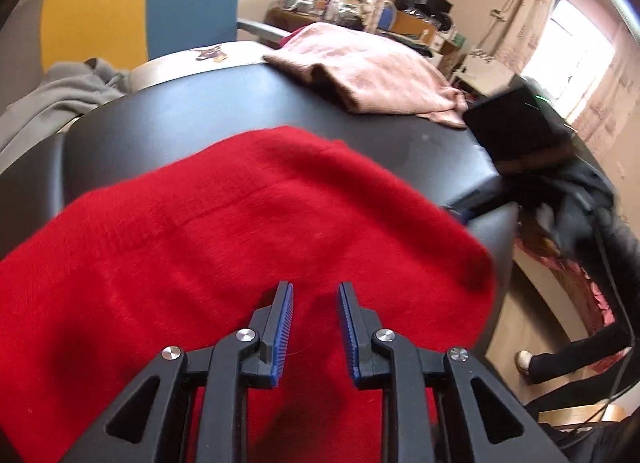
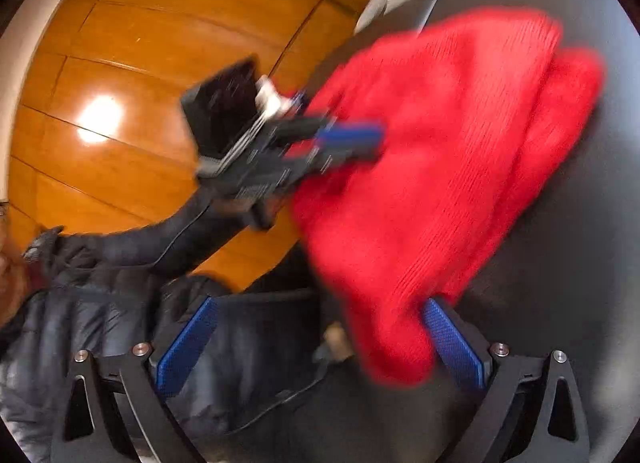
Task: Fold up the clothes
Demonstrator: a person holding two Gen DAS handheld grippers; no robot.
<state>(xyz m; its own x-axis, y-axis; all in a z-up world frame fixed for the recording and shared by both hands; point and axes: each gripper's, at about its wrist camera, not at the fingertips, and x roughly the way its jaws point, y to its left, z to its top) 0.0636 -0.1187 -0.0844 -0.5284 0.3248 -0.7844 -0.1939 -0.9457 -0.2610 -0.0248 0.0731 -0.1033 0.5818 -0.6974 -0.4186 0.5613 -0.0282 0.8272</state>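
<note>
The red knit sweater [image 1: 248, 231] is lying doubled over on the black worktop [image 1: 280, 103], its long axis running across the left claw [image 1: 316, 291], which is hovering right above it, parted, gripping nothing. The right claw [image 2: 320, 339] is gaping wide at the sweater's end, one pad touching it. A pink garment [image 1: 372, 75] is sitting folded further back.

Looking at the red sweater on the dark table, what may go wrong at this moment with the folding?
1. The red sweater reaches the table edge on the right; part may slide off toward the floor.
2. Both the left gripper and right gripper are open, so nothing holds the fold; its stacked layers may spring apart.
3. The right wrist view is blurred; a fast move may drag the fabric.
</note>
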